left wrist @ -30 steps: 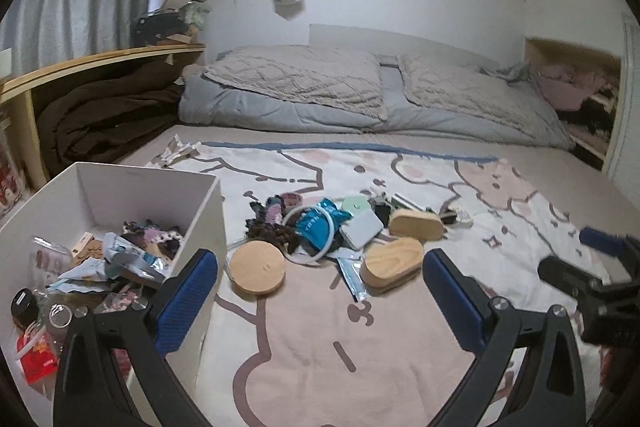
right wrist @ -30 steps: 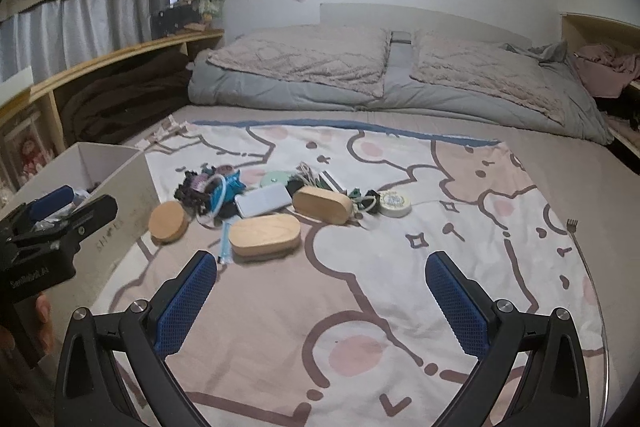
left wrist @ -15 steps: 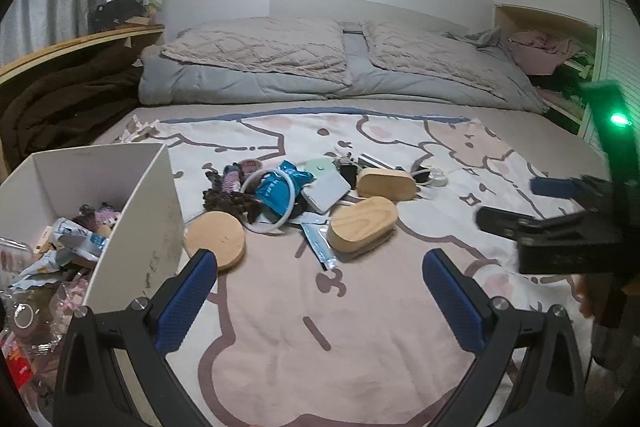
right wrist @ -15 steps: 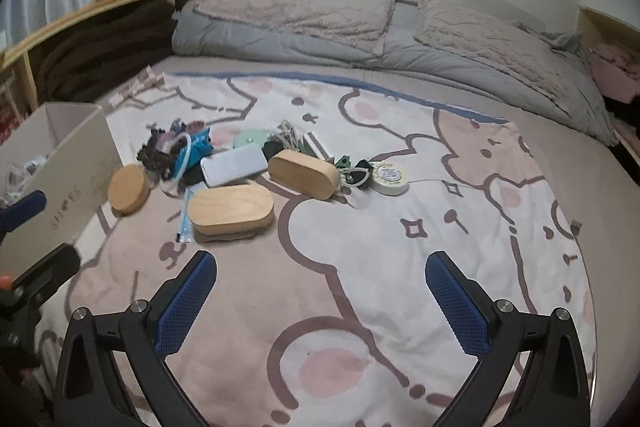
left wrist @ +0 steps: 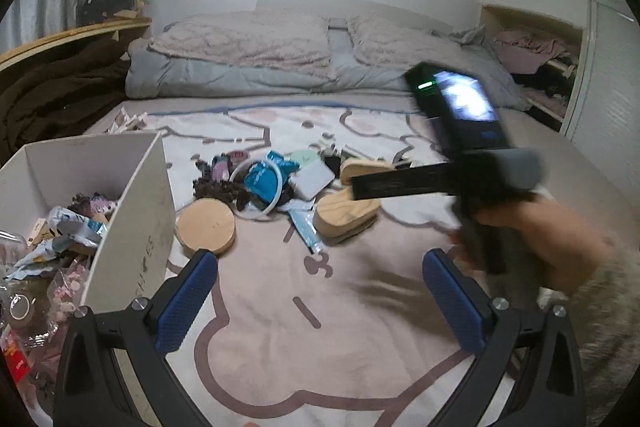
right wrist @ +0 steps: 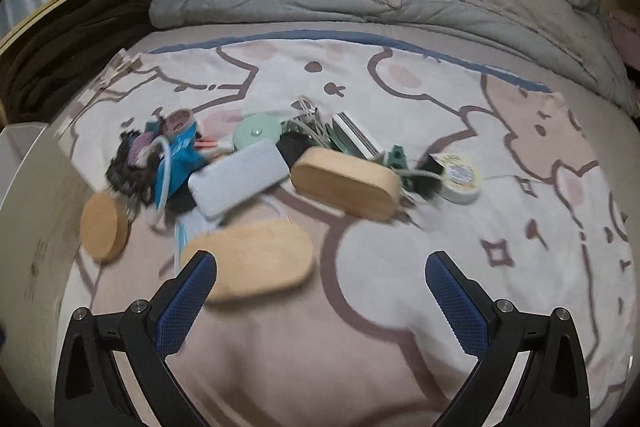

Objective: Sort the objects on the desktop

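Right gripper (right wrist: 320,291) spread wide, empty, low over blanket (right wrist: 400,307), aimed at oval wooden box (right wrist: 250,263) in clutter pile for likely pick; left gripper (left wrist: 320,291) also released, beside white bin (left wrist: 132,227) where sorted items go

A cluttered heap of small objects (right wrist: 256,179), wooden oval boxes (right wrist: 346,182) included, lies beside a part-filled white box (left wrist: 132,211).

A home bedroom: a bed (left wrist: 304,67) with pillows (left wrist: 244,39) and a cartoon blanket (right wrist: 400,107).
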Available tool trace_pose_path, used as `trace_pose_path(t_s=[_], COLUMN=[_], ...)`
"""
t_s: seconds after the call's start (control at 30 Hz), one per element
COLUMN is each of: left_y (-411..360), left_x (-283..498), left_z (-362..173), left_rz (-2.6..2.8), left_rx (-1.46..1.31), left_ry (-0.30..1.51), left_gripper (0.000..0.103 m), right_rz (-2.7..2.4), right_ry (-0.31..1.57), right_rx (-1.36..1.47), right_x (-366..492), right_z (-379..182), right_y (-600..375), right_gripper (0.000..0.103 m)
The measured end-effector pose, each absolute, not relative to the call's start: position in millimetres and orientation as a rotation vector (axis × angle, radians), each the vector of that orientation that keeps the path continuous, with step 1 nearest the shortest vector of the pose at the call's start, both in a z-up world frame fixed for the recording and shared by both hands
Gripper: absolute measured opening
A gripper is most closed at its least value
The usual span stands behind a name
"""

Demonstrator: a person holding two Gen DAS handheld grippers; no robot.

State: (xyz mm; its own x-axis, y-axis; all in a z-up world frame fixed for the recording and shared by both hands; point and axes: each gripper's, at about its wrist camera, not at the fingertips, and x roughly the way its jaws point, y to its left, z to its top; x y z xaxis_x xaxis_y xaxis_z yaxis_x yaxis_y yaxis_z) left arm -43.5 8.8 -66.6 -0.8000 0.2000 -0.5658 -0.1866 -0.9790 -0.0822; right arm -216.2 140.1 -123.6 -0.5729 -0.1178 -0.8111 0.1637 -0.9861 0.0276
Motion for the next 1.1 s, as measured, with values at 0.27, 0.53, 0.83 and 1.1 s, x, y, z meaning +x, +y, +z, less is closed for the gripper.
trace_pose_path(t_s=[0.27,0.53,0.83,1.1], left_y=[0.8,-1.9,-3.3,-9.4], left_x=[-38.4,-37.5,-39.0,-40.0], left_z=[-56.3,-53.1,-56.5,-55.3], left_rz=[2.795,2.789,2.791,2.819], left_rx=[-0.842,-0.833,-0.850,-0.850], left_ry=[-0.055,-0.082,-0.083,-0.112], left_gripper=[0.103,0.103,0.103,0.103], right_rz=[-2.615,-2.549,-2.572,-2.462], right_ry=[0.121,0.155,0.113,0.182], right_rx=[1.474,1.703,1.730,1.693], right_x=[-249.7,-279.0,-273.3,-226.9], right_z=[-146.5,-165.8,-180.2,-176.2], right_y=[116.0,108.4,112.4,118.5], right_gripper=[0.103,0.103,0.103,0.103])
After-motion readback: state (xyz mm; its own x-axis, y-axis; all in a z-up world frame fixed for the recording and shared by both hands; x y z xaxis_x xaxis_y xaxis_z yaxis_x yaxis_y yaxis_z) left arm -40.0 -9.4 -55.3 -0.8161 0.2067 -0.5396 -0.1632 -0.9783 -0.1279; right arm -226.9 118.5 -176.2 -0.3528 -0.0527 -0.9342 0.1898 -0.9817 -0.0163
